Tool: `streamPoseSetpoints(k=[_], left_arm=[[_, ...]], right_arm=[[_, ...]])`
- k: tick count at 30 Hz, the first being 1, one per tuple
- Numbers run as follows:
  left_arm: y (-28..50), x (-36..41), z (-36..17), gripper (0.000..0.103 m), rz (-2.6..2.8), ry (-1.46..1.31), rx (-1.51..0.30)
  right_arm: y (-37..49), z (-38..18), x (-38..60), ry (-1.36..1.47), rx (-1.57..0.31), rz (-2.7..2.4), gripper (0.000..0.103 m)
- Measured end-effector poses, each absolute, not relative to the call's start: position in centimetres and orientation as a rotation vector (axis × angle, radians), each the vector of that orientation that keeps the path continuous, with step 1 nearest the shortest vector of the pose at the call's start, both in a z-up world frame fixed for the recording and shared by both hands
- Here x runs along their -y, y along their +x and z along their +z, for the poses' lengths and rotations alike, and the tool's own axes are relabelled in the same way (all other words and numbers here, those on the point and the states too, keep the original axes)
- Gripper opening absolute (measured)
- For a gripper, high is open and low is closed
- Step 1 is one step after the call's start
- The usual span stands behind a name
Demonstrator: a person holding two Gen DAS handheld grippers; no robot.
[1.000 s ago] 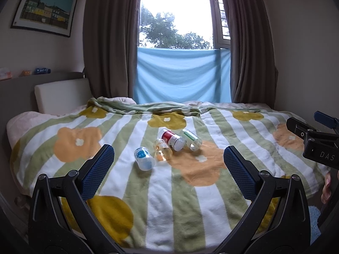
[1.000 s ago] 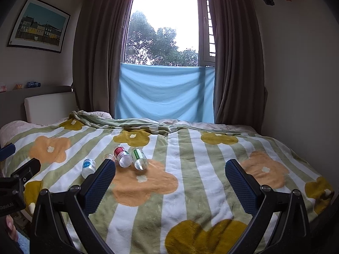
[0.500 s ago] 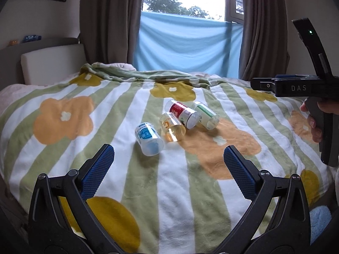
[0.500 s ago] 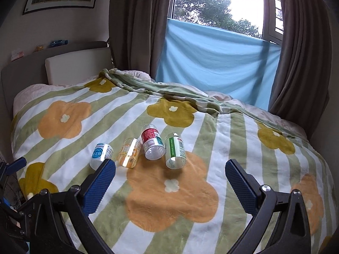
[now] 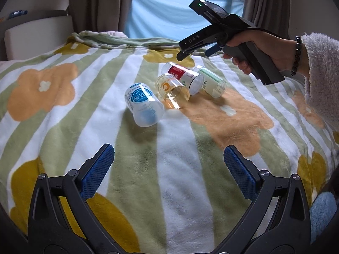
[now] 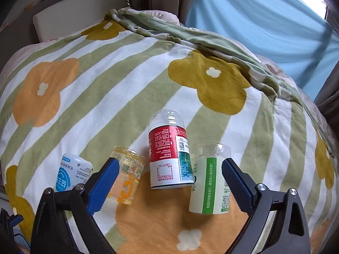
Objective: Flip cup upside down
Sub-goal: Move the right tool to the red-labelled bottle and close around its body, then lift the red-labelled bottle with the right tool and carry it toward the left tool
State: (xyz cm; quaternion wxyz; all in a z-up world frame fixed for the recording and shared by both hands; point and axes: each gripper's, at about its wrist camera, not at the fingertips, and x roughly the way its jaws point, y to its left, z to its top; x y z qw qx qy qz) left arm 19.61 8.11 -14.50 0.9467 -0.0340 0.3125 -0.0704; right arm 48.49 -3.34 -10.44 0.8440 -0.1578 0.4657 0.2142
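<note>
Several clear plastic cups lie on their sides in a row on the bed blanket: a blue-label cup (image 5: pixel 144 105) (image 6: pixel 71 174), an orange-label cup (image 5: pixel 172 91) (image 6: pixel 127 182), a red-label cup (image 5: pixel 183 77) (image 6: pixel 168 158) and a green-label cup (image 5: pixel 210 83) (image 6: pixel 210 182). My right gripper (image 6: pixel 169 182) is open, hovering just above the red-label cup, its fingers between the orange and green cups. It also shows in the left wrist view (image 5: pixel 214 38), held by a hand. My left gripper (image 5: pixel 168 169) is open and empty, short of the blue-label cup.
The blanket (image 5: pixel 211 158) is striped green and white with orange and yellow flowers. A folded blanket edge (image 6: pixel 190 33) lies at the far side. A headboard and pillow (image 5: pixel 36 33) stand at the left. A blue cloth (image 6: pixel 254 21) hangs under the window.
Both grippers have moved forward and down toward the cups. The right gripper has come over the red-label and green-label cups. The cups have not moved.
</note>
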Motion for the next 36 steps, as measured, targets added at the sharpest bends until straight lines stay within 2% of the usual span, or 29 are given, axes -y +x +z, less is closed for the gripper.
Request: streamPoseSetpoints(k=[3,11,14,21,27,32,36], left_arm=[[19.7,-8.3,-14.8,0.103,-0.155,-0.073,-0.638],[19.7,-9.3,-14.8,0.103,-0.160,-0.091,-0.631],[19.8,-9.8,-15.0,0.103,-0.154,-0.101,-0.636],[19.9,-10.0,-15.1,0.103,-0.155,-0.103,-0.640],[20.2,-8.7,-15.3,0.103,-0.180,-0.105,-0.675],[19.0,-7.2,-14.7,0.103,-0.199,-0.081,-0.667],[17.9,-6.4,-14.4,0.103,-0.214,-0.060,-0.667]], right_arm=[[51.2,-12.2,1.6,-0.327,-1.052,0.464,0.087],[55.5,-16.5,-0.4,-0.325,-1.160,0.424,0.075],[56.0,-17.5,-0.5,-0.320,-1.185,0.407,0.062],[55.2,-16.4,-0.6,-0.326,-1.153,0.409,0.061],[53.1,-12.4,0.6,-0.324,-1.084,0.400,0.061],[49.0,-7.9,2.4,-0.330,-1.027,0.431,0.061],[44.3,-6.4,4.8,-0.334,-1.031,0.443,0.061]])
